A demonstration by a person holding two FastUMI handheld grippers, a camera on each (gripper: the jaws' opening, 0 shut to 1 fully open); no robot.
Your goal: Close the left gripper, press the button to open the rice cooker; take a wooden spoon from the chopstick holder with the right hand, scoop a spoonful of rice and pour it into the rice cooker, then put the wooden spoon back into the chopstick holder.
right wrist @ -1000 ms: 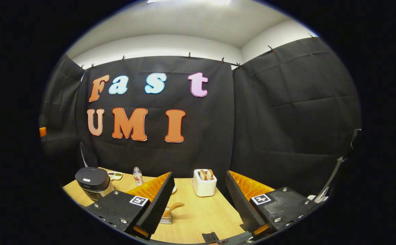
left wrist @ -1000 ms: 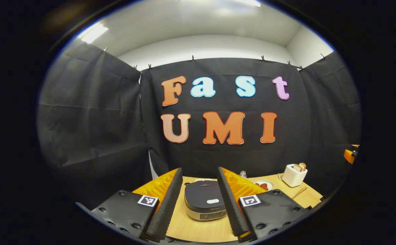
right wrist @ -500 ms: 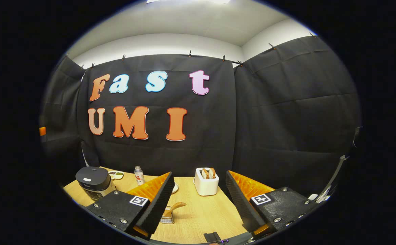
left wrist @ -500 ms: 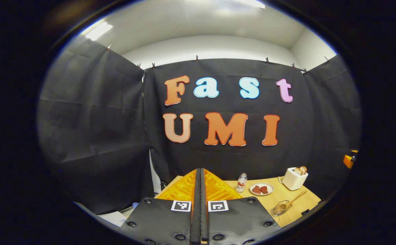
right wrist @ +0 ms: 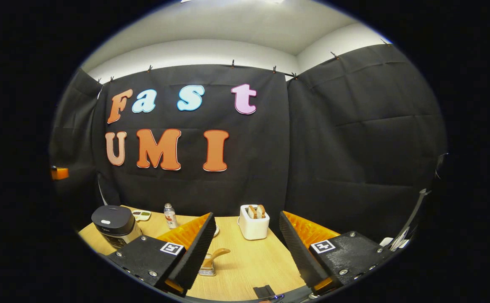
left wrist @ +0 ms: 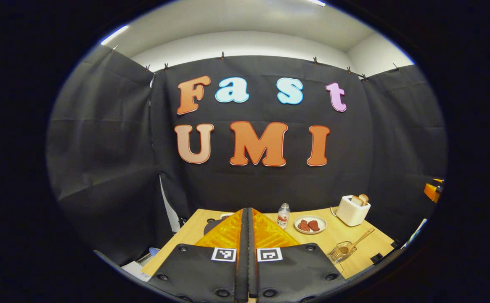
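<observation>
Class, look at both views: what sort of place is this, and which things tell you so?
Most likely a mock kitchen counter set up inside a recording booth. On the wooden table stand a rice cooker and a toaster holding bread, with black cloth hung behind as the walls.

Both cams low over wooden table point(left wrist: 356, 242), facing booth's back wall. Left cam further left. Shared: toaster point(left wrist: 351, 210), bottle point(right wrist: 169, 215).
</observation>
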